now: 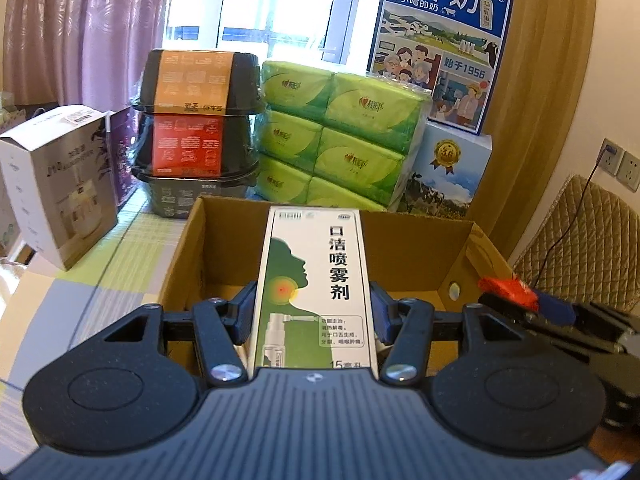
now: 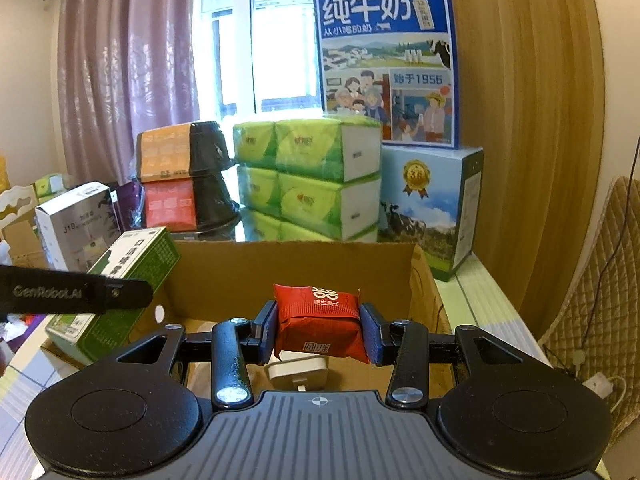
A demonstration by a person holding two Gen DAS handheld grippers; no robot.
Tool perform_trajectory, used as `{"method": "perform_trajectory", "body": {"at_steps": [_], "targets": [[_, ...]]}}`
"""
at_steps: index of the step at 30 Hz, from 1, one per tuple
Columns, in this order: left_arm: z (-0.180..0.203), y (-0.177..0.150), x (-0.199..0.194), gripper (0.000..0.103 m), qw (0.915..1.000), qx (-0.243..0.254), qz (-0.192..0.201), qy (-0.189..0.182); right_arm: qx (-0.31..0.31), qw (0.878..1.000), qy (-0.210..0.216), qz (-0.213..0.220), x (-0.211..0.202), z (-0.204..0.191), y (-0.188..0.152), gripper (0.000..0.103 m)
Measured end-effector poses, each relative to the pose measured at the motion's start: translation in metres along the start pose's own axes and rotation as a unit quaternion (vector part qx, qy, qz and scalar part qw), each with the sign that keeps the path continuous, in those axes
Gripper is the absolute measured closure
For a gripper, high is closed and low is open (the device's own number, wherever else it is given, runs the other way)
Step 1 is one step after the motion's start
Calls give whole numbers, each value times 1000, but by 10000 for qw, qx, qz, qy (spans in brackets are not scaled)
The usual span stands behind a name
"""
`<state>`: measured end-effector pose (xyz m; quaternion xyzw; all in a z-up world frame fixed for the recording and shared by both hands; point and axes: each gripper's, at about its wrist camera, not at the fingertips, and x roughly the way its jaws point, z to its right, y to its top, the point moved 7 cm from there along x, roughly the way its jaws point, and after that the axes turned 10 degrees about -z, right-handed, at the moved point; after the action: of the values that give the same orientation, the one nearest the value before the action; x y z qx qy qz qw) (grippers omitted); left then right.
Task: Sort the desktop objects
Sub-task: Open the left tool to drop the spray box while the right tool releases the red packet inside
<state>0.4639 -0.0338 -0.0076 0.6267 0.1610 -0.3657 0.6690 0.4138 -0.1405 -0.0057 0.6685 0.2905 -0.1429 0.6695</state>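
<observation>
While the left gripper (image 1: 313,312) pointed toward the window, its fingers were closed to the width of a white and green spray box (image 1: 314,284) and pressed against both long sides of it. The box stood lengthwise between the blue pads (image 1: 245,307), held above the open cardboard box (image 1: 420,256) on the counter (image 1: 100,264). At the right edge of this view the right gripper (image 1: 516,294) showed with a red packet (image 1: 506,289) at its tip, over the box's right wall. Behind the box stood stacked black food bowls (image 1: 196,136), green tissue packs (image 1: 340,136) and a blue milk carton (image 1: 440,48).

In the right wrist view, the right gripper (image 2: 318,326) was narrowed onto the red packet (image 2: 318,322), clamped from both sides over the cardboard box (image 2: 296,264). A white charger plug (image 2: 298,370) lay in the box below it. To the left, the spray box (image 2: 120,280) hung tilted over the box's left wall, with the left gripper's black finger (image 2: 80,292) across it.
</observation>
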Motion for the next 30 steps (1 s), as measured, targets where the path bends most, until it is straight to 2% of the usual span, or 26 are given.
{"method": "perform_trajectory", "body": {"at_steps": [4,10,12,13,14,15,21,30], "targets": [[-5,-1,4,52,9999,13,17,109,29,10000,-30,-72,7,3,-2,63],[-13,-1,-3,52,9999,-143,44,65,77,10000,42,-4,9,1,1,62],[-14,-1,-5,51,9998,-162,63,83,56,9998,139,99,7,-2,2,46],[-14,-1,-5,51,9998,-154,59,80,72,9998,138,158,6,-2,3,30],[-13,-1,-6,48,9999,-132,52,93,135,9996,126,224,4,0,3,27],[-13,-2,-6,43,9999,-113,46,120,215,9994,141,224,4,2,5,27],[-12,-6,-5,40,9998,-35,-42,205,493,9986,87,190,3,13,7,27],[-16,-10,-4,38,9996,-6,-100,260,430,9989,109,158,3,10,3,27]]}}
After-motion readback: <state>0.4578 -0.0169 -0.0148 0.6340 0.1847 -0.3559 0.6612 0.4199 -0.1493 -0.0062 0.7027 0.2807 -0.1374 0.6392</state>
